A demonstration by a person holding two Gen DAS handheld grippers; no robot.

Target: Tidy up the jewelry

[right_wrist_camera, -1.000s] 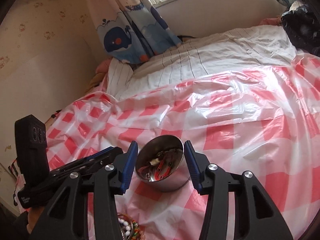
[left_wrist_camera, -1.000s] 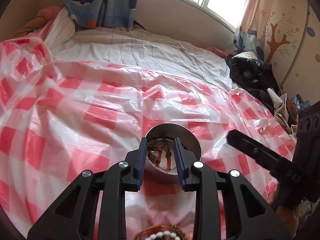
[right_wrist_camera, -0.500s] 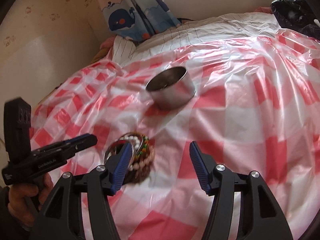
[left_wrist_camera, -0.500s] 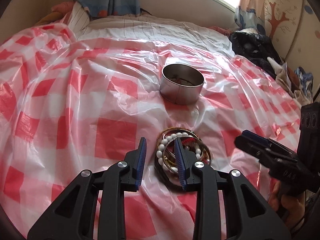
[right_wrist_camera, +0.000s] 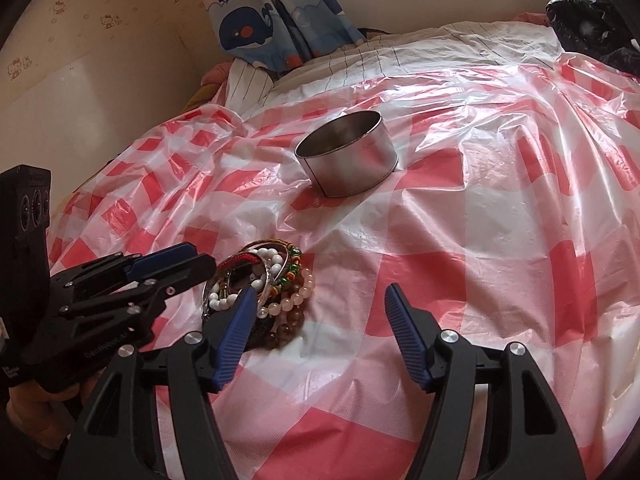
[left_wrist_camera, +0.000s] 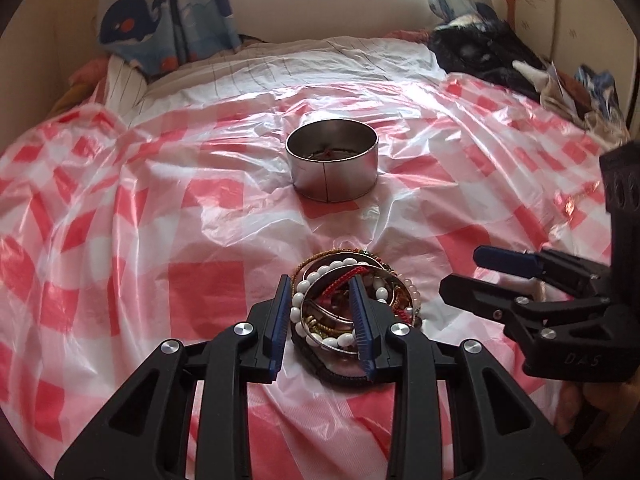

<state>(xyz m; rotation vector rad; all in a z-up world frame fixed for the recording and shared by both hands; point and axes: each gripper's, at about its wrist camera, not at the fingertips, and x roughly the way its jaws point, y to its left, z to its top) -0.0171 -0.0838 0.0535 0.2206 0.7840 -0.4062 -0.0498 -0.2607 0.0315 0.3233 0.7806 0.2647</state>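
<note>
Right under the left tool (left_wrist_camera: 322, 312) sits the pile of bracelets (left_wrist_camera: 352, 312), a tangle of bangles, white beads and red cord lying on the red-checked plastic sheet (left_wrist_camera: 160, 220) that covers the bed. Its jaws are only narrowly apart and straddle part of the pile, with a bangle and a run of white beads between them, but I can't see the pads actually pressing on anything, so I'd call it poised rather than gripping. From the right wrist view, the left tool's tip is right at the near-left edge of the heap.

The right tool (right_wrist_camera: 320, 320) is just to the right of the pile (right_wrist_camera: 260, 280), jaws opening wide, nothing between them except bare sheet. Its left finger sits in front of the edge of the beads, though I can't tell if it touches.

The metal tin (left_wrist_camera: 332, 164) stands upright well ahead of both tools, past the pile, and there's already some jewelry at the bottom from what I can make out.

So my read: we're at the pick-another-piece step. Next move needs the left tool to close on a single bangle or strand without dragging the whole knot along, then carry it forward over the tin. Tangling looks like the main risk.
</note>
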